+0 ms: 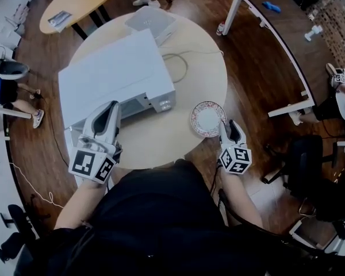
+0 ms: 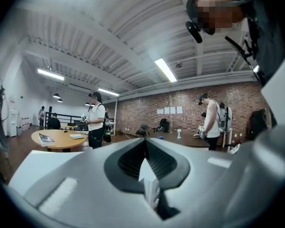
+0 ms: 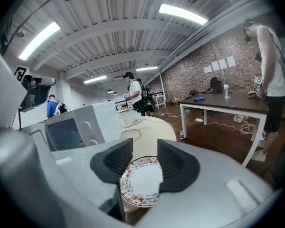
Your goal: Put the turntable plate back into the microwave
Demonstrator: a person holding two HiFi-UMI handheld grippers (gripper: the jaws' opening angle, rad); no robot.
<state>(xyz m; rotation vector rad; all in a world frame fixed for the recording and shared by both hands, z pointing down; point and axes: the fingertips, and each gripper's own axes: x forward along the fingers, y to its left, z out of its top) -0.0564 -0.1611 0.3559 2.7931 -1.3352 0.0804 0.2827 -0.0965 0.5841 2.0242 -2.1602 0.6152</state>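
The turntable plate, white with a red patterned rim, lies flat on the round table, right of the white microwave. My right gripper hovers at the plate's near right rim. In the right gripper view the plate shows below and between the parted jaws of the right gripper, and the pads do not press on it. My left gripper is at the microwave's front left. Seen from its own camera, the left gripper is shut, with a thin white edge between the pads, seemingly the microwave door's.
A laptop sits behind the microwave, with a cable looping across the table. The microwave's control knobs face the plate side. A long dark table stands at the right, and several people are standing around the room.
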